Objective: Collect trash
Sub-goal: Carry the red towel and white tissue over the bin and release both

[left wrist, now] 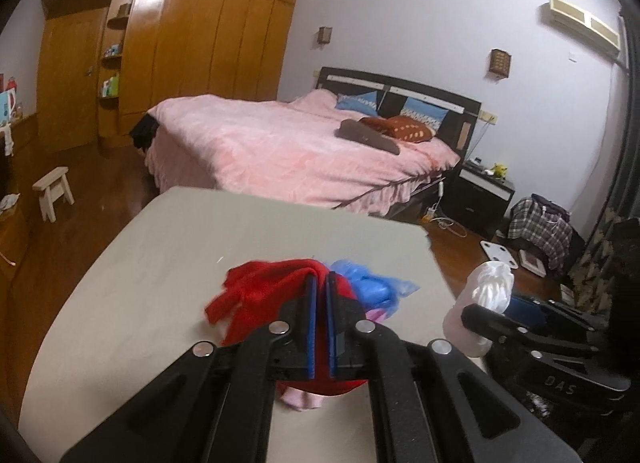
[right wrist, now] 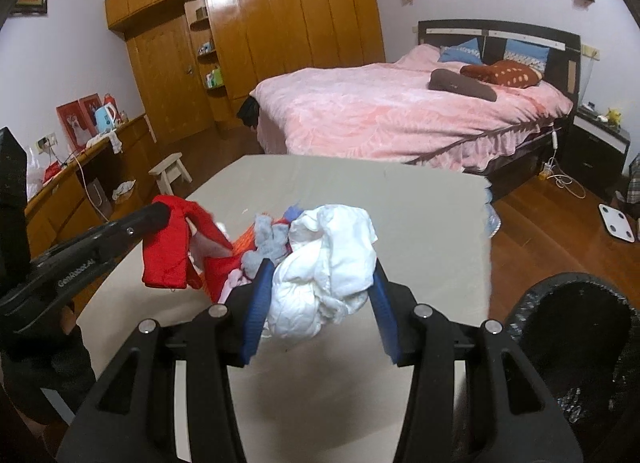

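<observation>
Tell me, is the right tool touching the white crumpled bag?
Touching. The right wrist view shows the right tool with both blue pads pressed against the sides of the white crumpled bag, which is clamped between them above the table.

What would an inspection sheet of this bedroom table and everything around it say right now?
Surface: beige table, mostly bare.
Job's things: red cloth and white crumpled wad, both lifted; black bin at lower right.
Clutter: small pile of grey, blue and pink scraps on the table.
Tongs: left tongs shut on the red cloth; right tongs shut on the white wad.
Cables: white cord on the floor by the bed.
Surroundings: pink bed, wooden wardrobe, stool, scale.
</observation>
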A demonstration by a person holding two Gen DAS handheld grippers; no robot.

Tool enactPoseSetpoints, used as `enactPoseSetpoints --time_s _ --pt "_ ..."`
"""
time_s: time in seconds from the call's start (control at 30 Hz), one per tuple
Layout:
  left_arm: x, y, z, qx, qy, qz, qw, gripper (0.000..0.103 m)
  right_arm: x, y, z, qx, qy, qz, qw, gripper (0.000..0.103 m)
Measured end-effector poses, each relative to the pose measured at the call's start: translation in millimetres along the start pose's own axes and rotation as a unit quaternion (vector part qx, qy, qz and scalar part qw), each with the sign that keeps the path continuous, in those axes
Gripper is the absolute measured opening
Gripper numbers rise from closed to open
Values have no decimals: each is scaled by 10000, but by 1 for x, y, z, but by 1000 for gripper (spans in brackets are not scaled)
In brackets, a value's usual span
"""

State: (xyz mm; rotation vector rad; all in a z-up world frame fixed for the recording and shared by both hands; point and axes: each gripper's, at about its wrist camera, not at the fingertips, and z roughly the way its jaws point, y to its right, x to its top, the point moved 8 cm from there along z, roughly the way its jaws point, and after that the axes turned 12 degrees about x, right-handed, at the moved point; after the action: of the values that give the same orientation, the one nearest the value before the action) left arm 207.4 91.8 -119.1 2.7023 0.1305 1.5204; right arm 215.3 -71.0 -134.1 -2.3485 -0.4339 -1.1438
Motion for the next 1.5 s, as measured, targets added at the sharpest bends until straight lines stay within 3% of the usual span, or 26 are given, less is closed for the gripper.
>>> enactPoseSetpoints --time_s 0.7,1.03,1.27,1.5 --pt "20 120 -37 -1102 296 464 9924 4 14 54 -100 -695 553 203 9958 46" --pt "12 198 -47 -1819 230 747 9802 4 -3 98 -155 -1328 663 382 9882 46" --pt "-4 257 -50 -2369 68 958 9668 4 -19 135 -192 -1782 702 603 9796 46" --pt "-26 300 -46 -2691 -141 1141 9562 4 -45 170 -214 -2154 654 879 9704 47"
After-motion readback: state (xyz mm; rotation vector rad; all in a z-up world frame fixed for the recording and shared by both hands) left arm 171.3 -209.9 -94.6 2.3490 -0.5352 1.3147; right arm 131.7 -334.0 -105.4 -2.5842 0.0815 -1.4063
